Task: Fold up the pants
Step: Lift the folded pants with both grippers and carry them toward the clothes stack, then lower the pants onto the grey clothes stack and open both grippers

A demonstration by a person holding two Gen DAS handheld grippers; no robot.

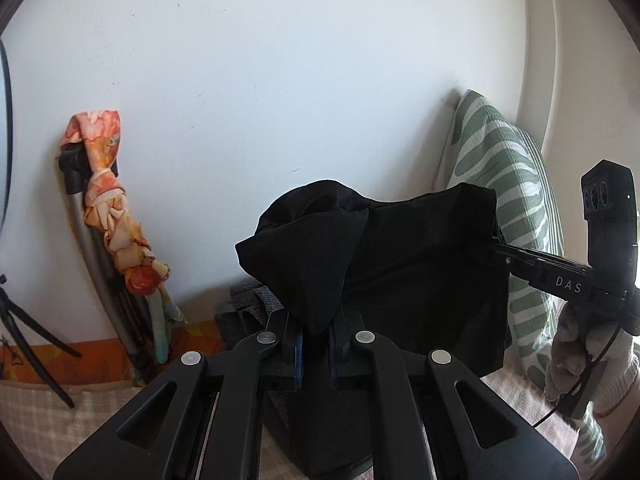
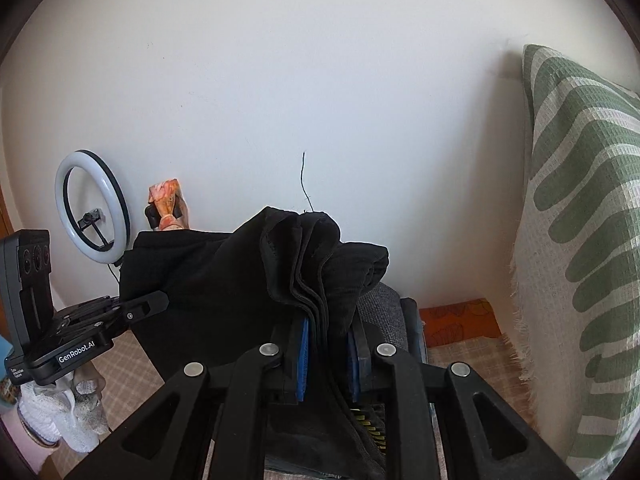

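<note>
The black pants [image 1: 400,260] hang in the air, stretched between both grippers in front of the white wall. My left gripper [image 1: 314,340] is shut on one bunched corner of the pants. My right gripper [image 2: 328,344] is shut on several stacked layers of the pants [image 2: 248,280] at the other end. The right gripper also shows in the left wrist view [image 1: 496,248], clamped on the cloth's right edge. The left gripper shows in the right wrist view [image 2: 160,300] at the cloth's left edge.
A green-striped pillow [image 2: 580,240] leans against the wall at the right. Grey folded clothes [image 2: 392,320] lie below the pants on a checked bed cover [image 1: 60,412]. A tripod wrapped in orange cloth [image 1: 116,232] and a ring light [image 2: 92,204] stand at the left.
</note>
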